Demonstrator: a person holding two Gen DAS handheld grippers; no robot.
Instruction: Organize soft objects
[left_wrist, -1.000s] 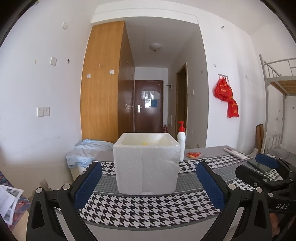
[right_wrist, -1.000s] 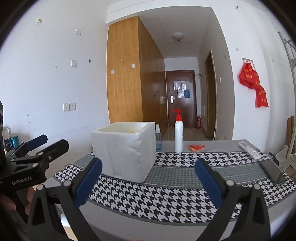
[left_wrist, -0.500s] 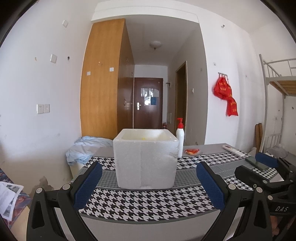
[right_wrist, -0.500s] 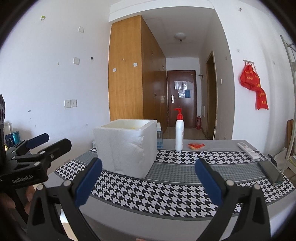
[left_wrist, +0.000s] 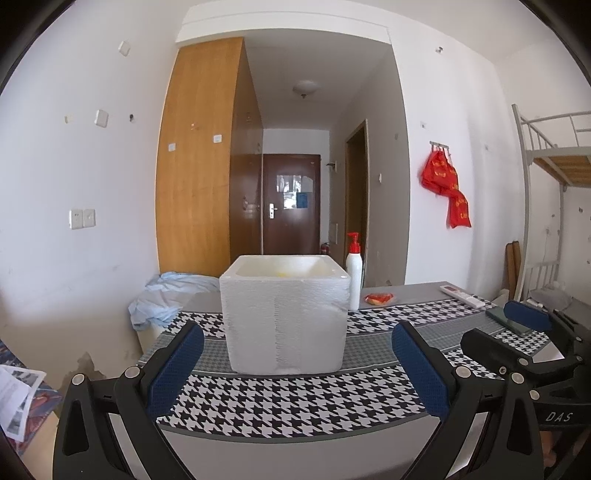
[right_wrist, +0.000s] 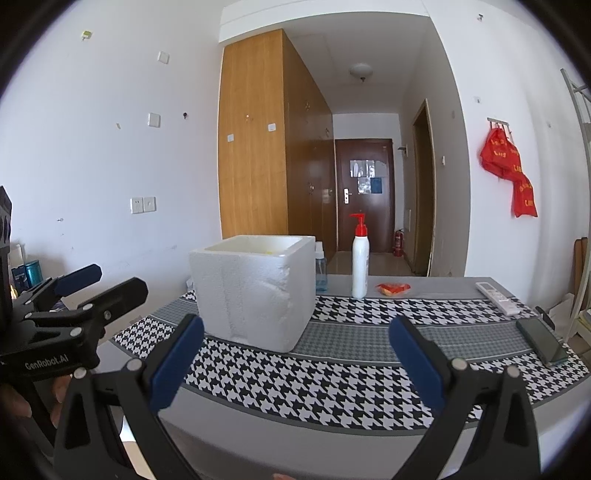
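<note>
A white foam box (left_wrist: 286, 317) stands open-topped on the houndstooth cloth (left_wrist: 295, 398); it also shows in the right wrist view (right_wrist: 256, 291). A bit of something yellow (left_wrist: 282, 273) shows inside it. My left gripper (left_wrist: 297, 365) is open and empty, held in front of the box near the table's front edge. My right gripper (right_wrist: 295, 362) is open and empty, to the right of the left one. A small red-orange soft object (right_wrist: 392, 288) lies on the grey table behind the cloth.
A white pump bottle with a red top (right_wrist: 360, 258) stands right of the box. A blue-liquid bottle (right_wrist: 320, 271) is behind the box. A white remote (right_wrist: 496, 297) and a dark phone (right_wrist: 541, 341) lie at the right. Light blue fabric (left_wrist: 173, 295) is heaped at the table's far left.
Both grippers have drawn back and dropped a little, so the box looks slightly smaller and farther. Both stay open and empty.
</note>
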